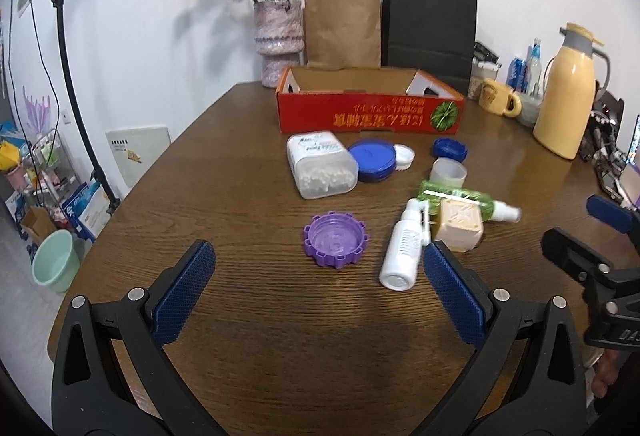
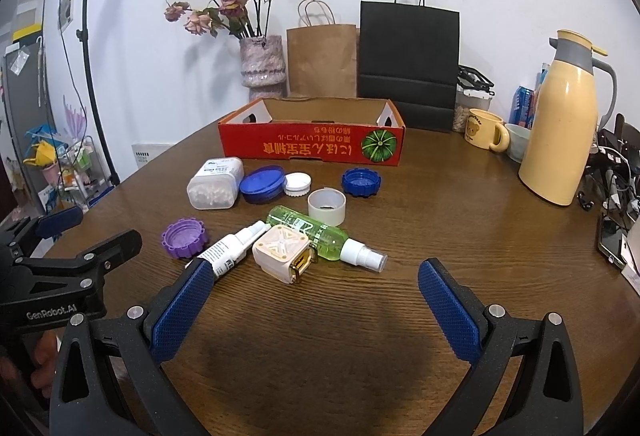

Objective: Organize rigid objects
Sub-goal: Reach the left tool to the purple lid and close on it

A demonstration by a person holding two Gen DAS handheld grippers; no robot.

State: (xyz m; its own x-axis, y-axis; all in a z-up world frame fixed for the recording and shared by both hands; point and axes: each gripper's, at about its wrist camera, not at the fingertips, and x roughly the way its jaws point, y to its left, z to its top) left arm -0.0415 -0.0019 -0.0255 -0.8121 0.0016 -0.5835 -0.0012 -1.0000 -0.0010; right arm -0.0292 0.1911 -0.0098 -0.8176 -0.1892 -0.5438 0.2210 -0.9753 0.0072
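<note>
Step in hand — approach, nothing yet collected. The left gripper (image 1: 320, 272) and right gripper (image 2: 314, 300) hover over the table's near edge, both released and holding nothing. The loose items — purple cap (image 2: 185, 237), white spray bottle (image 2: 232, 250), cream charger (image 2: 285, 252), green bottle (image 2: 320, 236) — lie mid-table; the red box (image 2: 312, 147) stands toward the far edge. Next move probably calls for closing on one item.

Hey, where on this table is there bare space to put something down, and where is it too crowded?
Bare wood lies between both open grippers and the purple cap, white spray bottle and cream charger. Another free patch sits between the green spray bottle and the yellow thermos. Crowded: in front of the red box, from the cotton swab tub to the blue cap.
</note>
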